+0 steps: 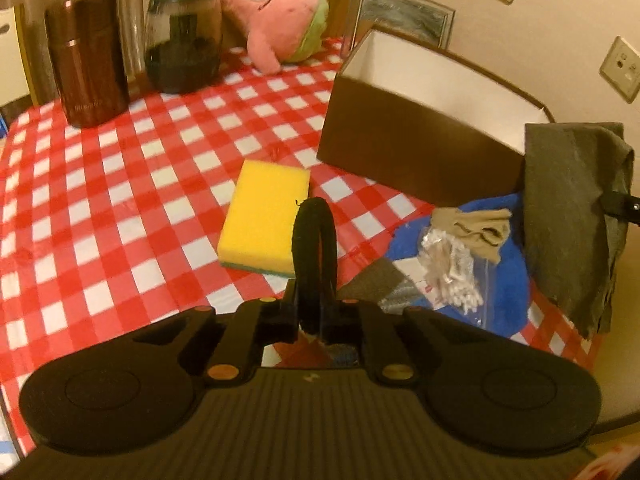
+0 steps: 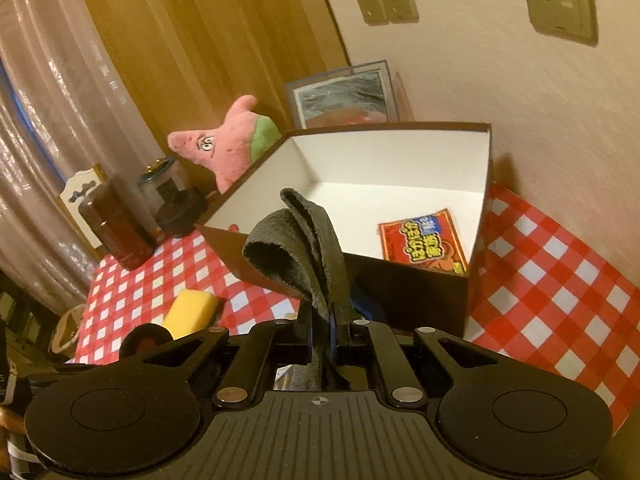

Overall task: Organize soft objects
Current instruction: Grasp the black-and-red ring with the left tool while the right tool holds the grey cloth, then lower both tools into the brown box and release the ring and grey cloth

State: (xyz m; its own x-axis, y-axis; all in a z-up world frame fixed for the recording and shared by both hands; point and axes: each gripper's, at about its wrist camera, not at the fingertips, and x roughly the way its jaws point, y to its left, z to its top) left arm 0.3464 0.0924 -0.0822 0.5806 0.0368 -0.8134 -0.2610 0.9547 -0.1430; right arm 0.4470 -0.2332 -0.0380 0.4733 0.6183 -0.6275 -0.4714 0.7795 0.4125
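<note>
In the left wrist view my left gripper [image 1: 315, 314] is shut on a black fuzzy loop [image 1: 314, 240] that stands up between the jaws, above the red-checked tablecloth [image 1: 120, 184]. A yellow sponge [image 1: 266, 216] lies just beyond it. My right gripper [image 2: 322, 330] is shut on a grey cloth [image 2: 304, 244], which it holds in front of an open brown box [image 2: 424, 300] with a white inside. That cloth [image 1: 572, 216] hangs at the right of the left wrist view, beside the box [image 1: 400, 144]. A pink plush star [image 1: 276, 12] leans at the back.
A red packet [image 2: 424, 240] lies in the box. Near the box sit a blue cloth [image 1: 504, 276], a beige sock [image 1: 476, 228] and a clear bag of cotton swabs [image 1: 452, 272]. A brown canister [image 1: 86, 56] and a glass jar [image 1: 184, 40] stand at the back left.
</note>
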